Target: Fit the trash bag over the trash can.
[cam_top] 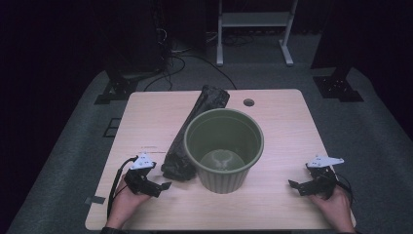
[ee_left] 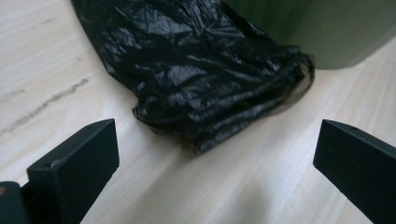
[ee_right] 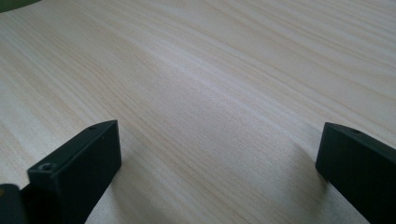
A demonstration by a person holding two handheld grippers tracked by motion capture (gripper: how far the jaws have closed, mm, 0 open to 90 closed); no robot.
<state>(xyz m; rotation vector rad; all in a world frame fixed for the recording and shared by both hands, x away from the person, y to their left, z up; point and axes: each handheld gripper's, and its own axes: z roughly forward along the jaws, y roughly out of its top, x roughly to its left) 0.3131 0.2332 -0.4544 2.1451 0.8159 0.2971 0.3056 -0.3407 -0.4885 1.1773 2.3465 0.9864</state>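
A green plastic bin (cam_top: 224, 148) stands upright and empty in the middle of the wooden table (cam_top: 282, 117). A folded black plastic bag (cam_top: 192, 134) lies against its left side, running from the far middle toward the near left. The bag's near end (ee_left: 205, 79) sits just ahead of my left gripper (ee_left: 217, 158), whose jaws stand wide apart with nothing between them. That left gripper (cam_top: 163, 185) rests at the near left of the table. My right gripper (cam_top: 297, 185) rests at the near right, open over bare wood (ee_right: 219, 93), its jaws wide apart around nothing.
A round cable hole (cam_top: 249, 102) sits near the table's far edge. Beyond the table are a white frame's legs (cam_top: 253, 29), dark stands (cam_top: 336, 85) and cables on grey carpet. A corner of the green bin (ee_left: 327, 28) shows at the upper right of the left gripper view.
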